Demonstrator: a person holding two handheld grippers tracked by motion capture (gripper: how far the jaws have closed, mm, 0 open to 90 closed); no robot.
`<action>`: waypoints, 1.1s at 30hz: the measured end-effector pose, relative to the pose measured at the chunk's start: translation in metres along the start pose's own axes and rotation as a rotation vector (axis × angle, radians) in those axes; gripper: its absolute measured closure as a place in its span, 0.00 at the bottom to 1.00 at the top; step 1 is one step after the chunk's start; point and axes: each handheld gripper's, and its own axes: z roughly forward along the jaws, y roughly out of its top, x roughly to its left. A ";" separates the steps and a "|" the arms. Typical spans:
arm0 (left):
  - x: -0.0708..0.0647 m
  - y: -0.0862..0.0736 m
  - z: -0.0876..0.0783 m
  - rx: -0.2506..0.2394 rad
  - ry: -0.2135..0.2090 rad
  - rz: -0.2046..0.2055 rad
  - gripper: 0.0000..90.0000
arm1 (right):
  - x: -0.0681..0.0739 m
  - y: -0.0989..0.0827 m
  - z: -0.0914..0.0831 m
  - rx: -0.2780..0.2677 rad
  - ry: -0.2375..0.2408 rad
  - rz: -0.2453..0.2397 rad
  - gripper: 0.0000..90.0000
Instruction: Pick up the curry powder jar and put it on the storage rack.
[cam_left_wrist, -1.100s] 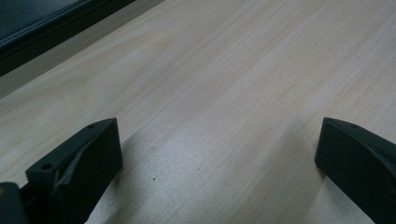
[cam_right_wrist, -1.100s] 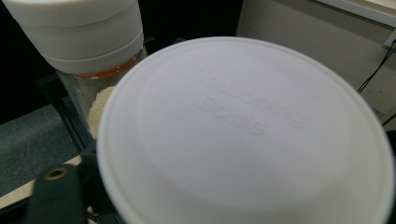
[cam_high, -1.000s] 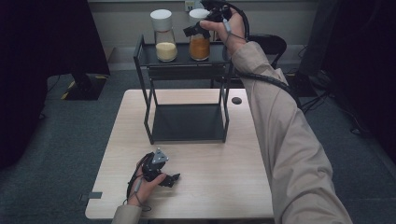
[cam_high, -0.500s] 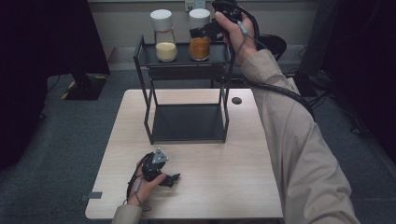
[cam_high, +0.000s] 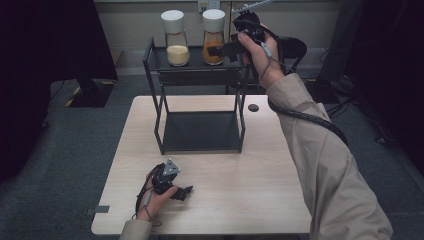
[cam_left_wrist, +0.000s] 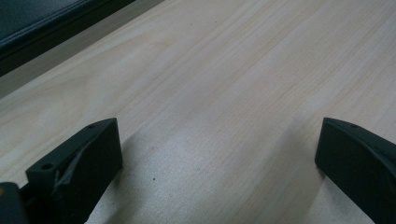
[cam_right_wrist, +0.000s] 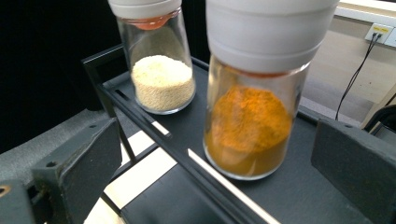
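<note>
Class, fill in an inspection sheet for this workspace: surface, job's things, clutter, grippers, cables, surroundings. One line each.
Surface: pale wood table, bare at the front.
Job's things: orange jar and pale jar, both white-capped, upright and apart on the top shelf of a black rack.
Clutter: small dark disc on the table, right of the rack.
Grippers: right gripper at the orange jar, jaws open on either side, just opened wider, not gripping; left gripper rests on the table, jaws open, nothing between.
Cables: black cable trails along the right sleeve.
Surroundings: grey carpet, wall socket behind.
</note>
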 end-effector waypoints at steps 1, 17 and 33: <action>0.000 0.000 0.000 -0.001 0.000 -0.001 0.00 | 0.002 -0.003 -0.001 -0.002 -0.002 0.001 0.01; 0.000 0.000 0.000 -0.001 0.002 0.002 0.00 | 0.015 -0.034 -0.009 -0.026 0.004 0.029 0.01; 0.000 0.000 0.000 -0.002 0.002 0.001 0.00 | 0.022 -0.070 -0.010 -0.024 0.023 0.050 0.01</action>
